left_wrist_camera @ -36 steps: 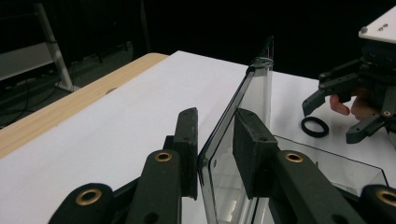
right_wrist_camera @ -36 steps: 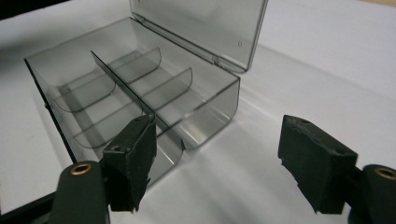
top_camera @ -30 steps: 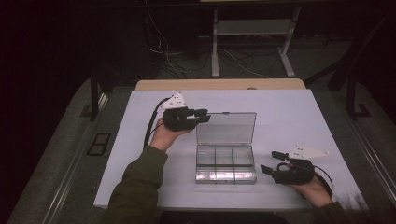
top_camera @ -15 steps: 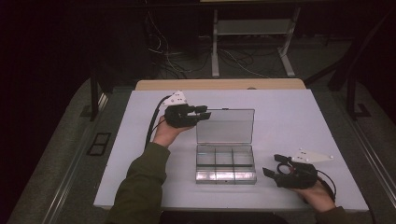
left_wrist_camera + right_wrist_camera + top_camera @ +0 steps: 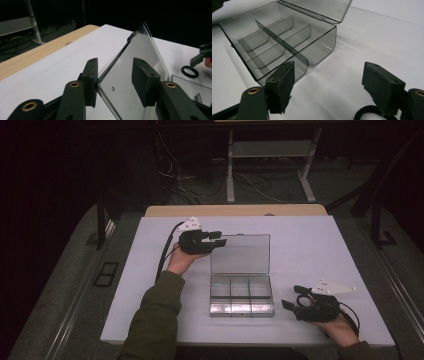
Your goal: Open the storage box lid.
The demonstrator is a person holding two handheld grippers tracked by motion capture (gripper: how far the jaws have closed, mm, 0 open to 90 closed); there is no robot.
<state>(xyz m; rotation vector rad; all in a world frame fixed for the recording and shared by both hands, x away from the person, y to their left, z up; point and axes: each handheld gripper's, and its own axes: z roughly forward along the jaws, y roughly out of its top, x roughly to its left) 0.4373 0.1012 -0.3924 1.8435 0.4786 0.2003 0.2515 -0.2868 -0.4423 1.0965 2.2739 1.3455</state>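
Ring (image 5: 368, 113), black, lies on the bench (image 5: 310, 245) right of the open box (image 5: 241, 295), directly under the right tongs (image 5: 292, 297), which stand apart; left tongs (image 5: 218, 238), just widening, straddle the lid (image 5: 130, 75).

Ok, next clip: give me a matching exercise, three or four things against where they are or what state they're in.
Things:
1. box lid
2. black ring
3. left gripper
4. right gripper

States:
A. open, jaws either side of a clear panel's edge
B. raised, standing open
C. lying flat on the white table
D. open, beside the compartment box, holding nothing

Pairs: 1-B, 2-C, 3-A, 4-D
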